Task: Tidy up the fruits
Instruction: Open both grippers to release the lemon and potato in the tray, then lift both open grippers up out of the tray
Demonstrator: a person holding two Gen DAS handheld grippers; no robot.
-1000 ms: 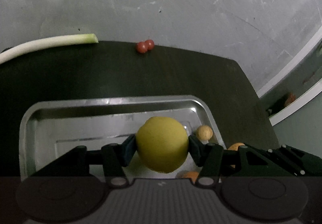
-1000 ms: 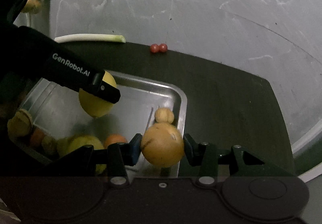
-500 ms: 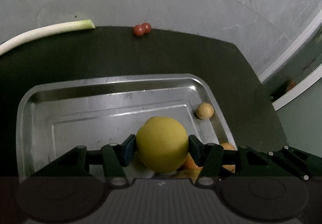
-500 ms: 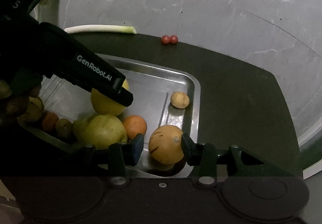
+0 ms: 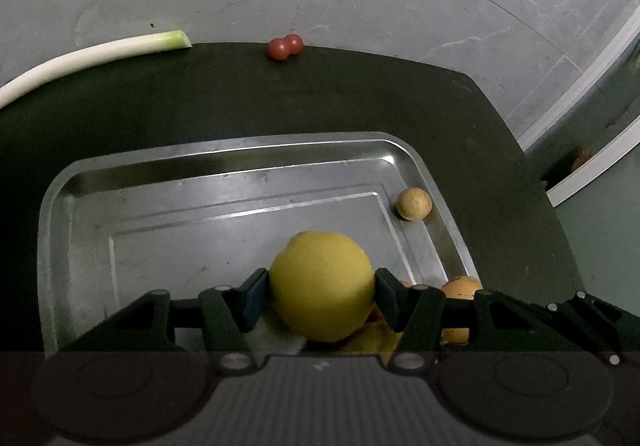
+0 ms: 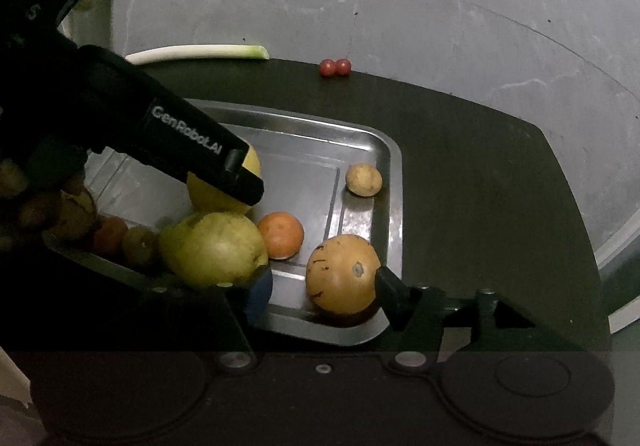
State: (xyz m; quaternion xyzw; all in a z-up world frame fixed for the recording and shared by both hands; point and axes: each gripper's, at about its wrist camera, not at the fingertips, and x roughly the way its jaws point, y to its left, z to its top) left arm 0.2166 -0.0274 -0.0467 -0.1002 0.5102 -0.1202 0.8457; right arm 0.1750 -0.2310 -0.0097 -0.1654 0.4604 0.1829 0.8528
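On the dark table (image 5: 360, 101) sits a shiny metal tray (image 5: 224, 157) with fruit in it. Over the tray, the left gripper (image 5: 322, 296) squeezes a yellow fruit (image 5: 322, 286) between its two fingers. I cannot tell if that fruit touches the tray floor.

From the right wrist camera, more fruit shows in the tray (image 6: 372, 137). A big brown-orange fruit (image 6: 342, 274) with dark spots rests on the tray floor near the closest corner. The right gripper (image 6: 324, 286) has its fingers spread wide around that fruit. One finger seems to touch the fruit's side, and the other finger is apart from it. A small orange (image 6: 280, 234) lies just beside the brown-orange fruit. A green-yellow pear (image 6: 212, 248) sits next to the orange. Smaller dark fruits crowd the tray's left side, too dim to name. A little tan round fruit (image 6: 363, 179) lies alone by the tray's right wall.

Far back on the table edge are two small red tomatoes (image 6: 335, 66), touching each other. A long white and green leek (image 6: 200, 53) lies near them.
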